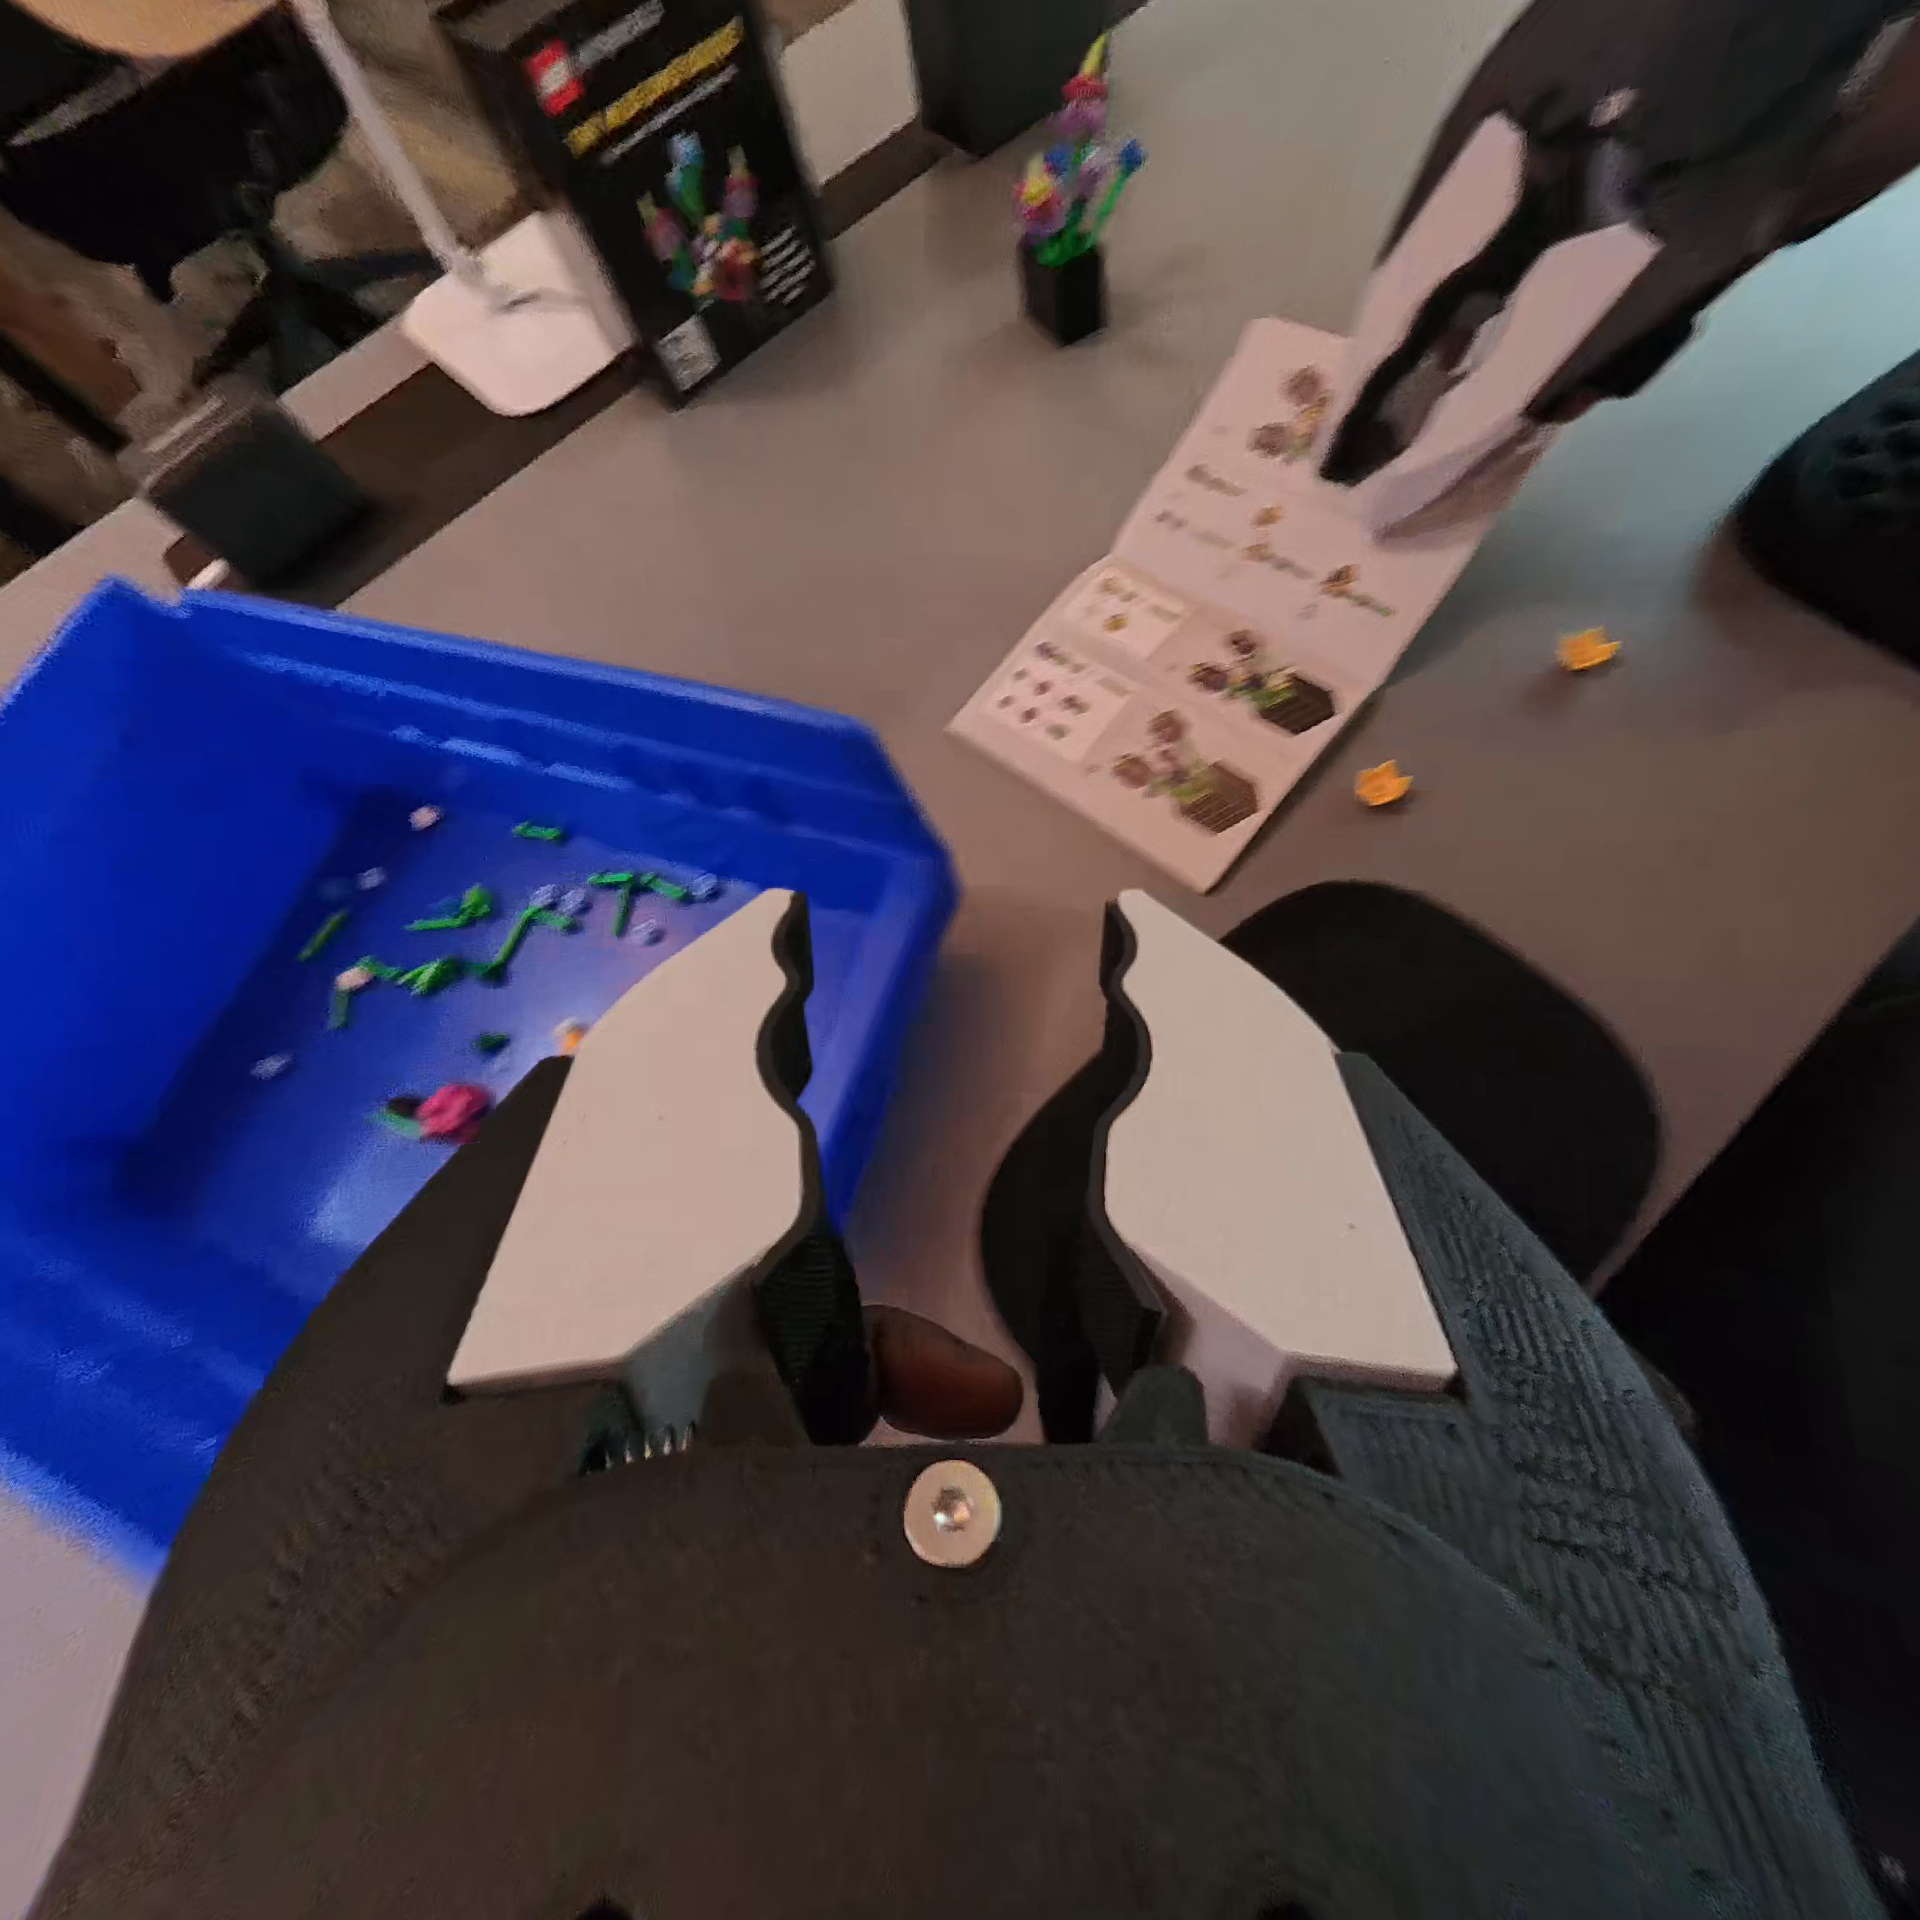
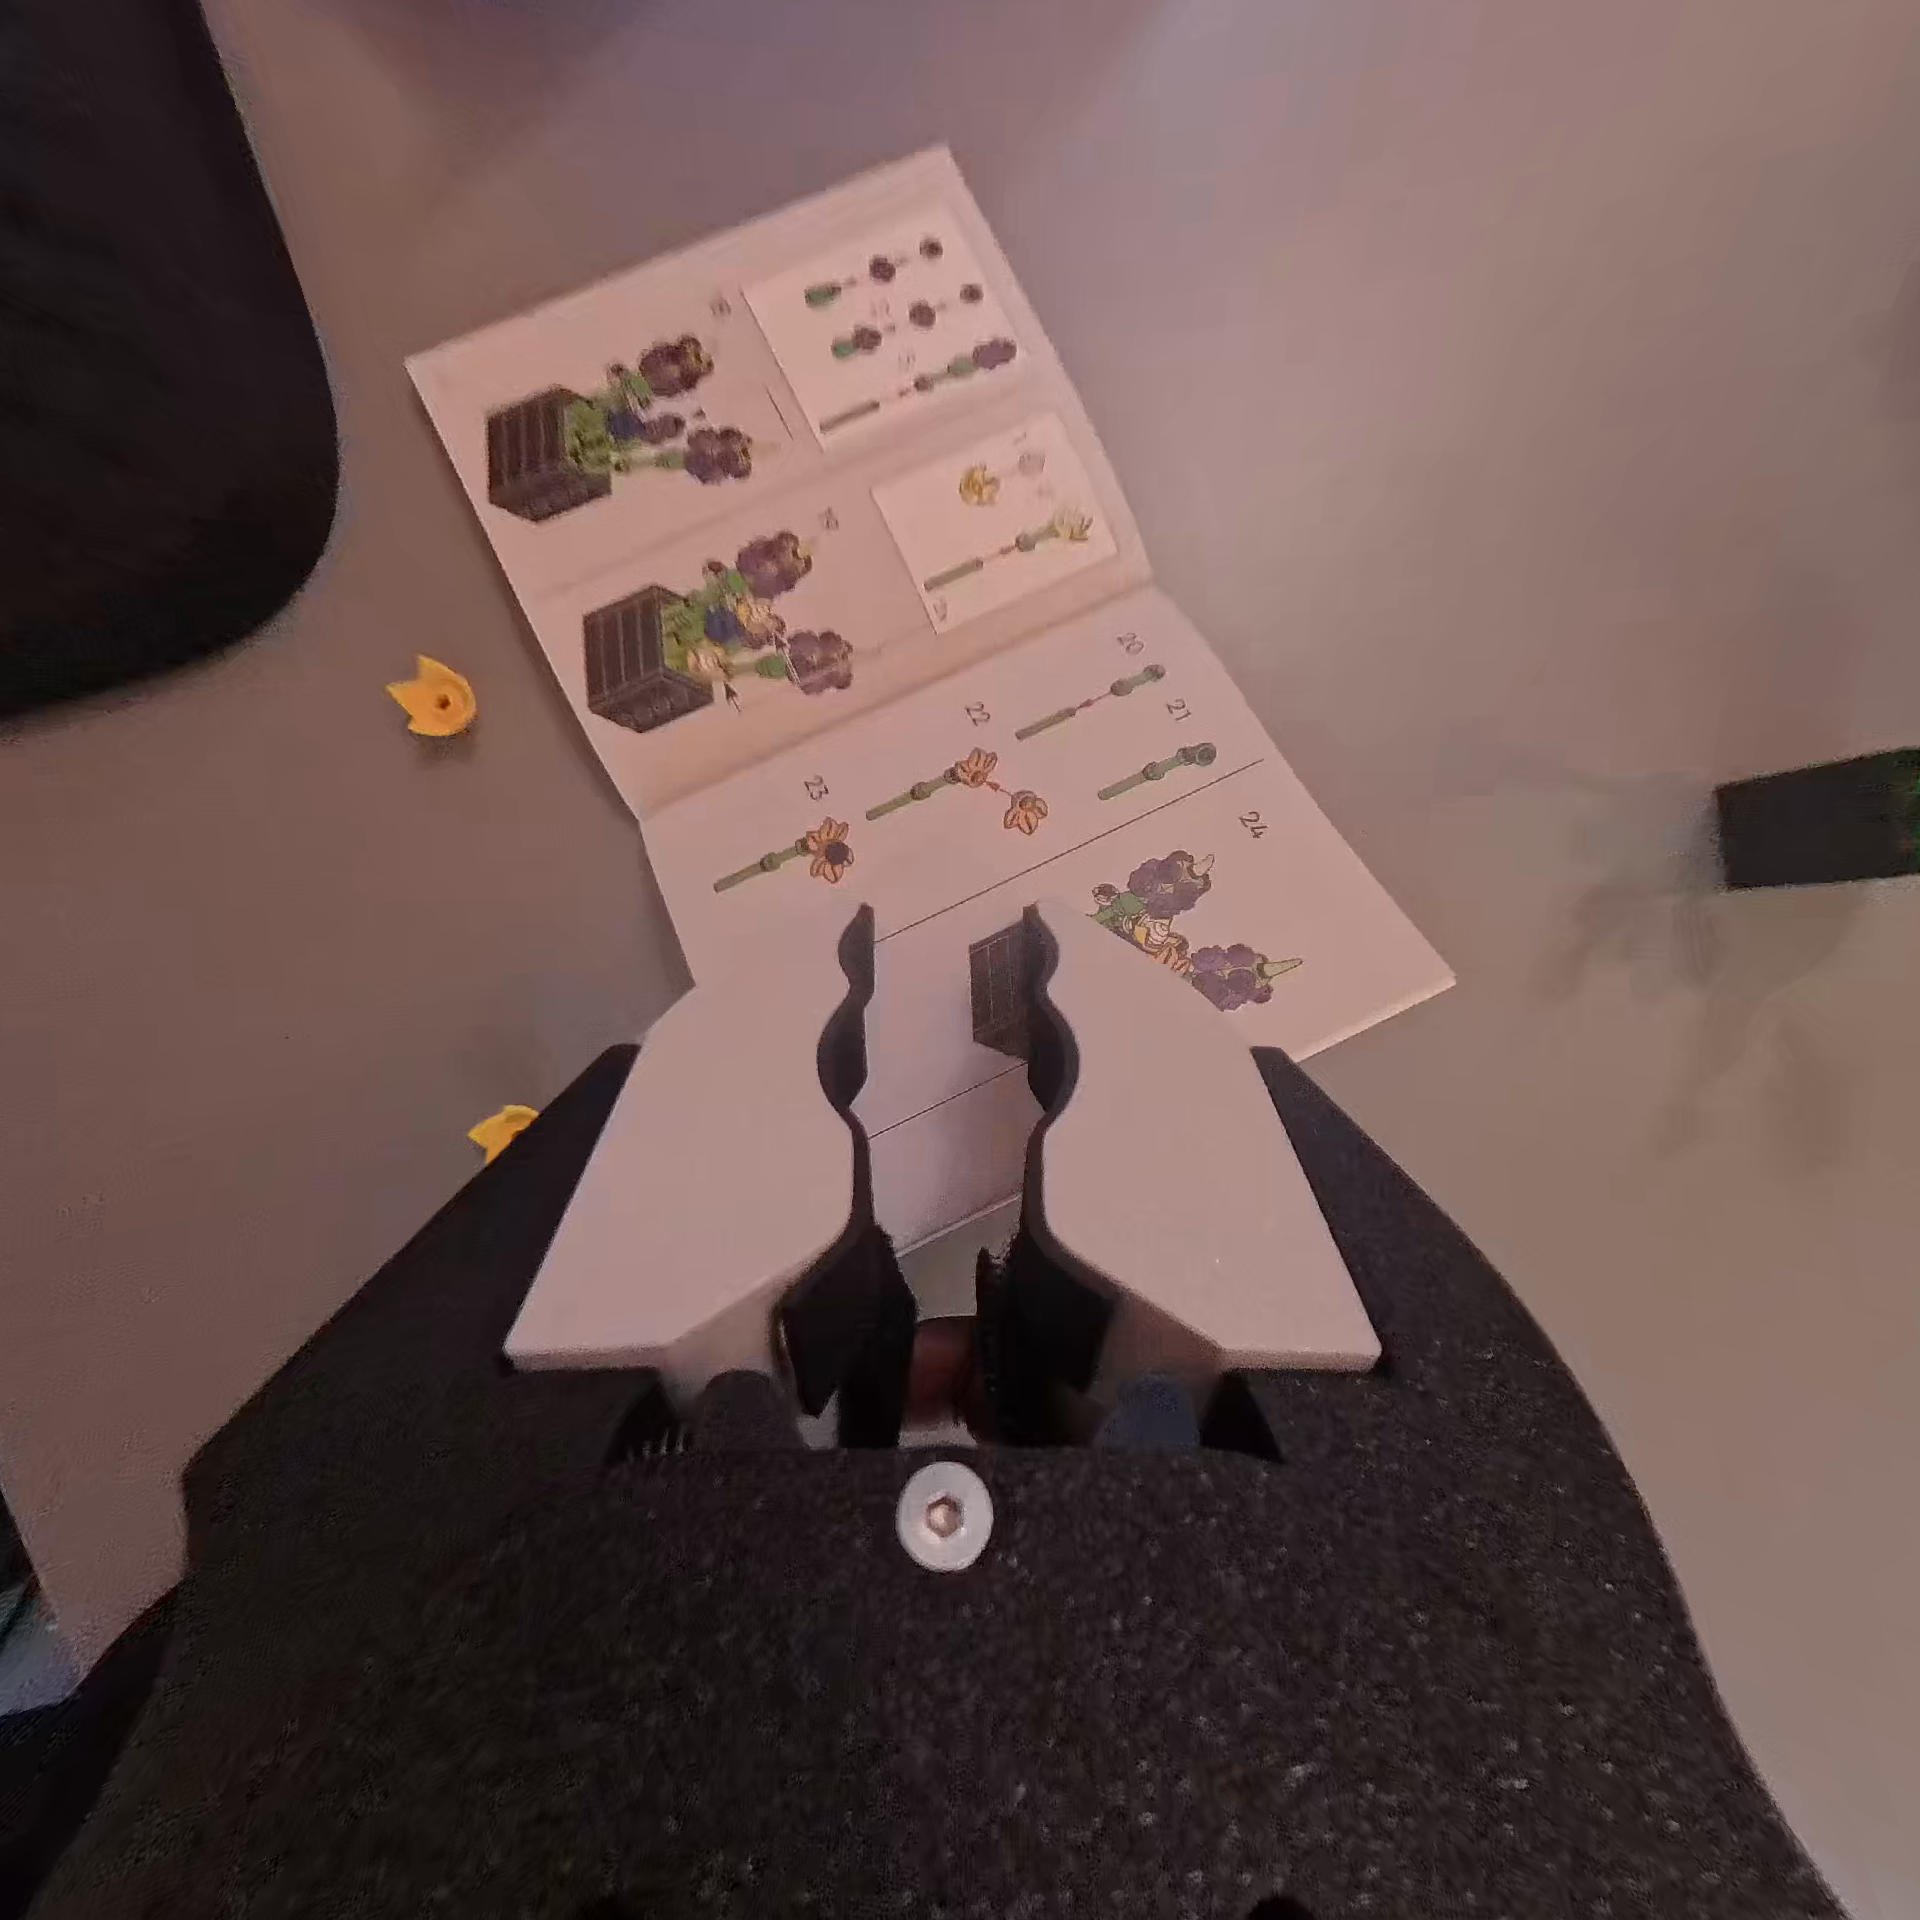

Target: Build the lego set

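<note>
My left gripper [image 1: 954, 914] is open and empty, held above the table beside the right rim of a blue bin [image 1: 894, 821]. The bin holds several loose green stem pieces [image 1: 457, 966] and a pink flower piece [image 1: 452, 1110]. My right gripper [image 2: 943, 920] is open and empty, hovering over the near page of an open instruction booklet [image 2: 883, 582]; it also shows in the left wrist view [image 1: 1371, 488] above the booklet [image 1: 1195, 665]. Two yellow flower pieces [image 2: 434, 698] [image 2: 501, 1127] lie on the table left of the booklet. A part-built flower bouquet in a black pot [image 1: 1065, 208] stands farther back.
The set's black box [image 1: 665, 187] stands at the table's far edge beside a white stand base [image 1: 509, 332]. Black chair parts [image 1: 1455, 1060] [image 2: 135, 364] sit at the near side. A dark block [image 2: 1818, 816] sits at the right.
</note>
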{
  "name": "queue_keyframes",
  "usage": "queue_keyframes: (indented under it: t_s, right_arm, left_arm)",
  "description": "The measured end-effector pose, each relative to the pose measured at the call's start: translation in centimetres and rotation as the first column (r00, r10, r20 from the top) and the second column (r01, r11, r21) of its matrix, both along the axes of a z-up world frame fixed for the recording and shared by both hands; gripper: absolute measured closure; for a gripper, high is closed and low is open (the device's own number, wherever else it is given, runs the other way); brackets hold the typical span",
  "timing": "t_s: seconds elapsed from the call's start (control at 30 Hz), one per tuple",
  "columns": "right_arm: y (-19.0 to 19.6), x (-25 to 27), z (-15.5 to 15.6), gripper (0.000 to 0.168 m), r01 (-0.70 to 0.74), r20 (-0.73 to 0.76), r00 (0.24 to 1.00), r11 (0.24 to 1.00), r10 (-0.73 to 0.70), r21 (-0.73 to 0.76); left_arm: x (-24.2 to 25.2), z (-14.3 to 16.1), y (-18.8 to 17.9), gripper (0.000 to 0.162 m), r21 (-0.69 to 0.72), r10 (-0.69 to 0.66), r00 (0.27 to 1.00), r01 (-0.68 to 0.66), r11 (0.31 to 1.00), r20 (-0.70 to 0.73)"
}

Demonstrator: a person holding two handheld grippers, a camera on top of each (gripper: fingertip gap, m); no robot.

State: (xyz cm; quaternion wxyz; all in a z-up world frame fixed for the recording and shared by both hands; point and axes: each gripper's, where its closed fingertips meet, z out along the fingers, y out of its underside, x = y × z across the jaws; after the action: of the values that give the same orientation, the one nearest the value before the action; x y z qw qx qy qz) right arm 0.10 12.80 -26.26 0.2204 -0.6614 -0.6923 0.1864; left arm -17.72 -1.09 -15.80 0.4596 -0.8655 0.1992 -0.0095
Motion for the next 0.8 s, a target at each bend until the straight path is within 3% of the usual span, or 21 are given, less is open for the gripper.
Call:
queue_keyframes:
  t_s: [0.13,0.33,0.5,0.57,0.63,0.8]
  right_arm:
    - [0.3,0.6,-0.8,0.141,0.056,0.045,0.997,0.998,-0.055,-0.022]
    - [0.1,1.4,-1.6,0.140,0.075,0.082,0.994,0.997,-0.073,-0.015]
    - [-0.2,1.6,-2.1,0.140,0.088,0.077,0.993,0.995,-0.085,-0.044]
    - [-0.2,1.6,-2.2,0.140,0.088,0.076,0.994,0.995,-0.084,-0.054]
    - [-0.2,1.6,-2.1,0.140,0.087,0.068,0.994,0.994,-0.083,-0.063]
    - [-0.2,1.6,-2.1,0.140,0.085,0.062,0.995,0.994,-0.080,-0.075]
  left_arm:
    - [-6.0,-0.3,1.1,0.112,-0.177,0.032,0.994,-0.051,0.983,-0.105]
    - [-12.9,-2.9,4.8,0.120,-0.421,-0.043,0.968,-0.068,0.904,-0.249]
    - [-21.6,-5.7,8.1,0.127,-0.536,0.087,0.908,-0.316,0.783,-0.409]
    - [-22.0,-6.9,10.3,0.133,-0.557,0.080,0.938,-0.268,0.786,-0.339]
    - [-23.2,-7.8,12.0,0.141,-0.551,0.056,0.932,-0.260,0.793,-0.358]
    - [-23.6,-10.3,13.3,0.148,-0.592,-0.203,0.898,-0.075,0.803,-0.390]
